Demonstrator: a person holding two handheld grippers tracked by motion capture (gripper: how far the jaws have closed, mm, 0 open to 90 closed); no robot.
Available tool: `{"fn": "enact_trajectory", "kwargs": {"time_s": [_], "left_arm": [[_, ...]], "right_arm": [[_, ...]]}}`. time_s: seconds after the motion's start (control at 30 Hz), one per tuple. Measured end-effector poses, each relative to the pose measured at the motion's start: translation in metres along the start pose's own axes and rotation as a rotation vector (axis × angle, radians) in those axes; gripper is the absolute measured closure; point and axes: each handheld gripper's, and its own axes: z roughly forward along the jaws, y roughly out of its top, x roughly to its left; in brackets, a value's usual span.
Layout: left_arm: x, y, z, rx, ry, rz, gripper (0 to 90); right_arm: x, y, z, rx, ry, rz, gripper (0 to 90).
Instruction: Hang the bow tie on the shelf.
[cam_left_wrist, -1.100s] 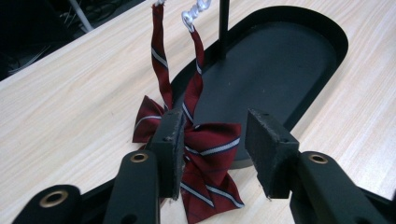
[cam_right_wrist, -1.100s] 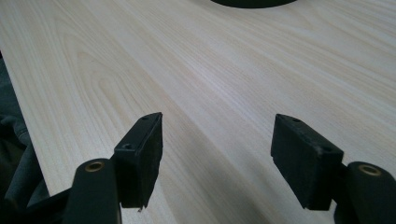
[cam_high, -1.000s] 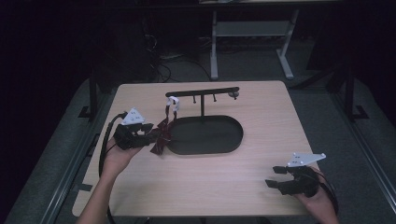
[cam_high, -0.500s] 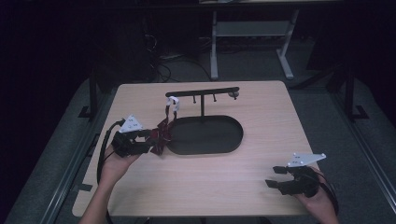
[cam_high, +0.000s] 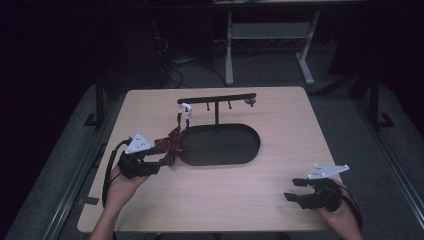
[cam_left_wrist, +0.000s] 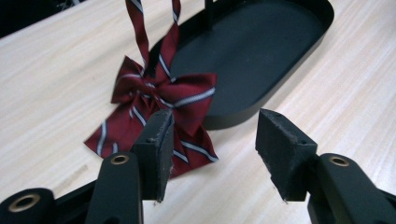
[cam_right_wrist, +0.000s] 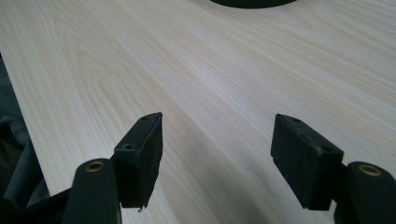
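While the left tongs (cam_high: 167, 156) rest low on the bench (cam_high: 250, 200) just off the left end of the black oval tray (cam_high: 235, 150), their jaws have just been opening and now stand wide apart with nothing pressed between the pads. From the left gripper view, the maroon striped bow tie (cam_left_wrist: 159, 105) lies just beyond those jaws, its bow half on the wood and half against the tray's rim, close to the left pad (cam_left_wrist: 156, 144) but not gripped. Its strap (cam_high: 181, 122) runs up from the bow to the left end of the black hanger bar (cam_high: 217, 98), which stands on a thin post rising from the tray; a white clasp (cam_high: 186, 107) sits at the top of the strap. Well away from the tray, toward the near right corner of the bench, the right tongs (cam_high: 292, 190) lie in the person's hand, jaws wide with only bare wood between them
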Motion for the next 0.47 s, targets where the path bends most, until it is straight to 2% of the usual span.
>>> {"fn": "enact_trajectory", "kwargs": {"time_s": [0.23, 0.3, 0.47], "left_arm": [[-0.005, -0.016, 0.002, -0.001, -0.018, -0.013, 43.4], [-0.009, -0.024, 0.001, -0.007, -0.014, -0.011, 42.8], [-0.013, -0.029, -0.001, -0.027, -0.004, -0.009, 39.6]], "right_arm": [[0.000, -0.001, 0.000, -0.004, -0.003, 0.003, 33.7], [0.000, -0.001, -0.001, -0.008, -0.003, -0.001, 33.7], [0.001, -0.001, -0.005, -0.040, 0.009, 0.012, 33.6]]}}
